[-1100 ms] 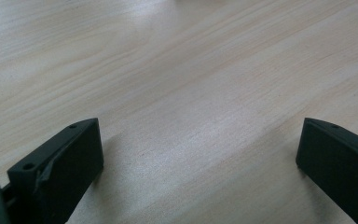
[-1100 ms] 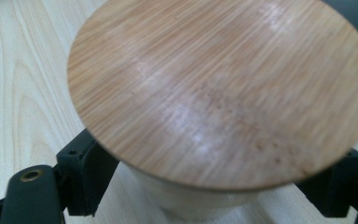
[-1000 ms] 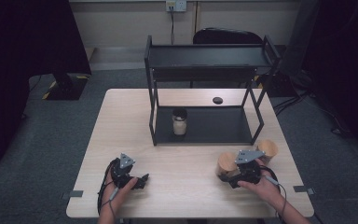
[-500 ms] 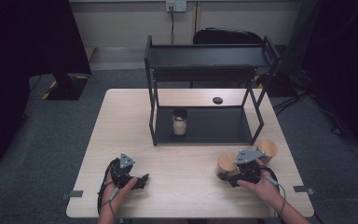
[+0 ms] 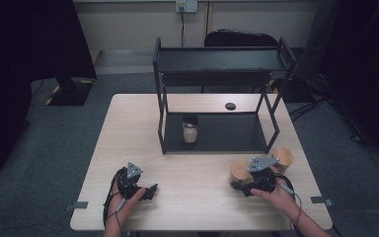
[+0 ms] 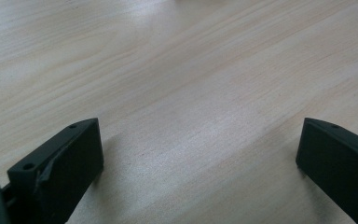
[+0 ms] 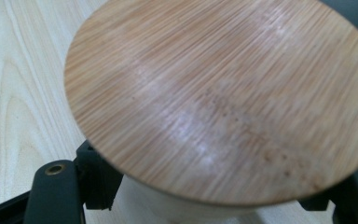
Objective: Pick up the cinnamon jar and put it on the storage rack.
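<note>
Right fingers clamp bamboo-lidded jar; contents hidden.

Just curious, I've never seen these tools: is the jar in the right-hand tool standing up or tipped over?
Upright. The jar stands on the table with its round wooden lid facing up, and the right gripper has its fingers shut on its sides.

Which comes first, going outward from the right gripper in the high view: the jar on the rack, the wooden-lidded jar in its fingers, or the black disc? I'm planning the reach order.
1. Wooden-lidded jar, between the right gripper fingers.
2. Jar on the rack, on the lower shelf, farther back to the left.
3. Black disc, on the table behind the rack.
</note>
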A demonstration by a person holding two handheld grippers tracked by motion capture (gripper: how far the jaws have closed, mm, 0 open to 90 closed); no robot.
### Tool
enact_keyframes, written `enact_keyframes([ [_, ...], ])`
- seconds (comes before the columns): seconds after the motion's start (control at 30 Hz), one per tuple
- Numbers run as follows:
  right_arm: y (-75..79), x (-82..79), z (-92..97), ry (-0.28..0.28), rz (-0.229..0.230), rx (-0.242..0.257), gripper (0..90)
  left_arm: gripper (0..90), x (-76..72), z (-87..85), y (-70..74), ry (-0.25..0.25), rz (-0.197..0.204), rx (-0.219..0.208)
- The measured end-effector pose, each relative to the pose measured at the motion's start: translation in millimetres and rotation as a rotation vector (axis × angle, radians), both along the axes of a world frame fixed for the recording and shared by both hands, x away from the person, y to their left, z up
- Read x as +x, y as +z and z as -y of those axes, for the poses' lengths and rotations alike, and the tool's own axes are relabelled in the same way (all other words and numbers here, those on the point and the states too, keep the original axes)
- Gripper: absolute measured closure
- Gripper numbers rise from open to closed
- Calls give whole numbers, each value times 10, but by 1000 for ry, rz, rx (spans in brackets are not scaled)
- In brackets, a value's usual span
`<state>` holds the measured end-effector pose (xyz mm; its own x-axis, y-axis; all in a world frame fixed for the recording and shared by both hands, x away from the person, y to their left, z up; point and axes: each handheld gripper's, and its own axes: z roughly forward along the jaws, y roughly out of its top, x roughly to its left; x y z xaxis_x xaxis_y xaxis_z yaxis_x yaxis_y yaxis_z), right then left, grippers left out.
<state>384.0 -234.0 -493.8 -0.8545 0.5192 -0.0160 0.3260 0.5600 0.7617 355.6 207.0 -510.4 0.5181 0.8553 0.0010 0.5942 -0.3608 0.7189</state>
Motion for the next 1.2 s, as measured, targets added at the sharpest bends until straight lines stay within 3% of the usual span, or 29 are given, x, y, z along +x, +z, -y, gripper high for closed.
enact_keyframes([
  [1.2,165,330,-122,-22,0,-32,250,0,0,0,0,0,0,-1],
])
